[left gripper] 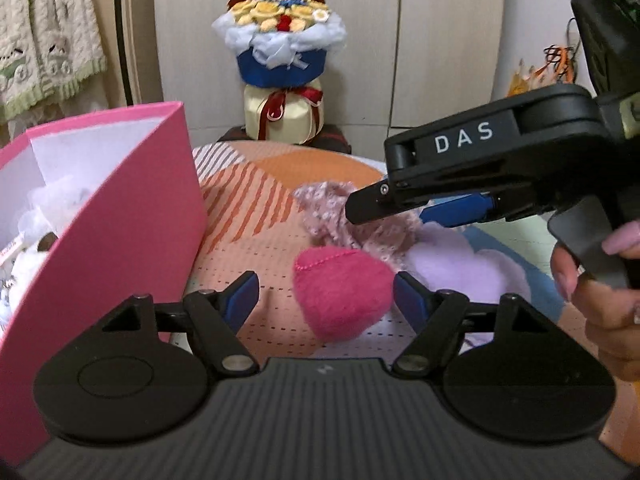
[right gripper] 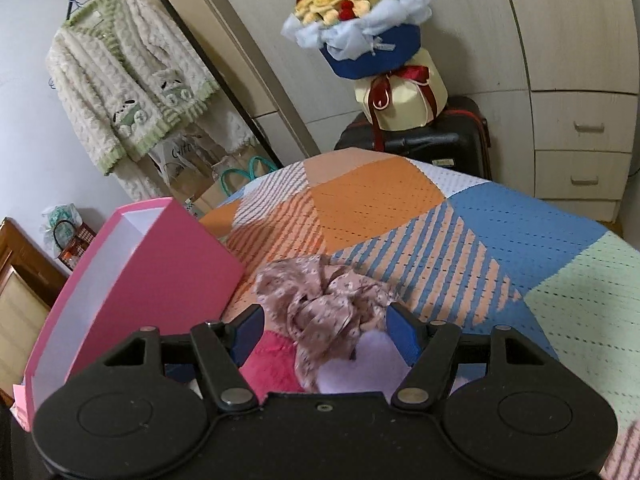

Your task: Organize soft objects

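Observation:
A pink felt heart (left gripper: 340,292) lies on the patchwork bedspread between the open fingers of my left gripper (left gripper: 326,296), apart from both pads. Behind it lie a dusty-pink floral scrunchie (left gripper: 340,212) and a lilac plush piece (left gripper: 460,260). My right gripper (left gripper: 400,204) hovers over the scrunchie from the right. In the right wrist view my right gripper (right gripper: 326,334) is open, with the scrunchie (right gripper: 332,304) between its fingers, the pink heart (right gripper: 272,364) and lilac piece (right gripper: 360,364) below. A pink box (left gripper: 132,208) stands at left with white plush (left gripper: 36,220) inside.
The pink box (right gripper: 160,268) stands on the bed's left side. A flower bouquet on a cream box (left gripper: 284,64) sits on a dark suitcase (right gripper: 440,136) beyond the bed. A fluffy cardigan (right gripper: 128,80) hangs at left. Drawers (right gripper: 584,148) are at right.

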### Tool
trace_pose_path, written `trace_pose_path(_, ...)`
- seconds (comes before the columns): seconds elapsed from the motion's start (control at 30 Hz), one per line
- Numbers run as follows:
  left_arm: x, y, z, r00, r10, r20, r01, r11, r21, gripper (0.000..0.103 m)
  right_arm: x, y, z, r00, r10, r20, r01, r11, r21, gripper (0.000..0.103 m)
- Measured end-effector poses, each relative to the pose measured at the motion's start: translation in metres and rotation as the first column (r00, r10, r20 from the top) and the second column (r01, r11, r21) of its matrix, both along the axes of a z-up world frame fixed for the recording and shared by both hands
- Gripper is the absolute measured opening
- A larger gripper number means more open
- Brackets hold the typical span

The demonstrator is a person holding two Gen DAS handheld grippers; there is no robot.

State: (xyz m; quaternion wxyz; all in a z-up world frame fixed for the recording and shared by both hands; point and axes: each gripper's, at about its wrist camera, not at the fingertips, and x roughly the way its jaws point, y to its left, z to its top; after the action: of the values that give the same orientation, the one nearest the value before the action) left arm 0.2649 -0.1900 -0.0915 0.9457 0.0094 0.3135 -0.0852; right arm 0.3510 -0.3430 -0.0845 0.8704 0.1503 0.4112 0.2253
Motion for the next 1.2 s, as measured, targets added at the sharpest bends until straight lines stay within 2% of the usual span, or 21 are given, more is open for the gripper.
trace_pose_path(0.2,0.006,0.001,-0.007,1.0,0.004,-0.007,-0.004,0.999,-0.032,0.072,0.012,0.009,-0.016,1.0,0.007,-0.024,-0.009,0.997,-0.075,0.077)
trace_pose_path(0.23,0.006,0.001,-0.007,1.0,-0.002,-0.009,0.002,0.999,-0.035,0.064,0.013,0.008,-0.019,1.0,0.009,-0.026,-0.011,0.997,-0.073,0.077)
trace_pose_path(0.27,0.006,0.001,-0.008,1.0,-0.012,-0.015,0.011,0.999,-0.042,0.05,0.012,0.008,-0.02,1.0,0.012,-0.016,-0.013,0.997,-0.075,0.077)
trace_pose_path(0.3,0.006,0.002,-0.007,0.999,-0.023,-0.024,0.022,0.998,-0.051,0.045,0.011,0.01,-0.02,1.0,0.018,0.001,-0.018,0.996,-0.086,0.077)
trace_pose_path(0.33,0.004,0.002,-0.006,0.999,-0.028,-0.026,0.026,0.998,-0.059,0.043,0.009,0.011,-0.02,1.0,0.024,0.016,-0.023,0.995,-0.1,0.07)
trace_pose_path(0.37,0.002,0.002,-0.004,0.999,-0.031,-0.016,0.03,0.998,-0.057,0.037,0.007,0.012,-0.02,0.999,0.033,0.033,-0.029,0.994,-0.107,0.058)
trace_pose_path(0.4,0.0,0.002,-0.003,0.999,-0.036,-0.007,0.035,0.998,-0.049,0.035,0.004,0.013,-0.018,0.998,0.046,0.051,-0.04,0.993,-0.108,0.054)
trace_pose_path(0.43,-0.001,0.002,-0.002,0.999,-0.04,-0.003,0.04,0.998,-0.047,0.032,0.003,0.014,-0.018,0.997,0.056,0.061,-0.049,0.992,-0.114,0.045)
trace_pose_path(0.47,-0.002,0.003,-0.001,0.999,-0.045,-0.003,0.045,0.998,-0.051,0.03,0.001,0.016,-0.016,0.995,0.066,0.076,-0.055,0.99,-0.129,0.03)
trace_pose_path(0.57,-0.005,0.005,0.001,0.998,-0.055,0.001,0.055,0.997,-0.056,0.028,-0.009,0.021,-0.007,0.988,0.079,0.13,-0.058,0.986,-0.158,0.019)
trace_pose_path(0.8,-0.014,0.01,0.004,0.998,-0.061,0.007,0.062,0.997,-0.053,0.027,-0.035,0.033,0.019,0.967,0.113,0.228,-0.074,0.982,-0.173,0.017)
trace_pose_path(1.2,-0.039,0.02,0.01,0.996,-0.092,-0.006,0.092,0.993,-0.077,0.019,-0.078,0.043,0.046,0.959,0.098,0.265,-0.055,0.985,-0.165,0.017)
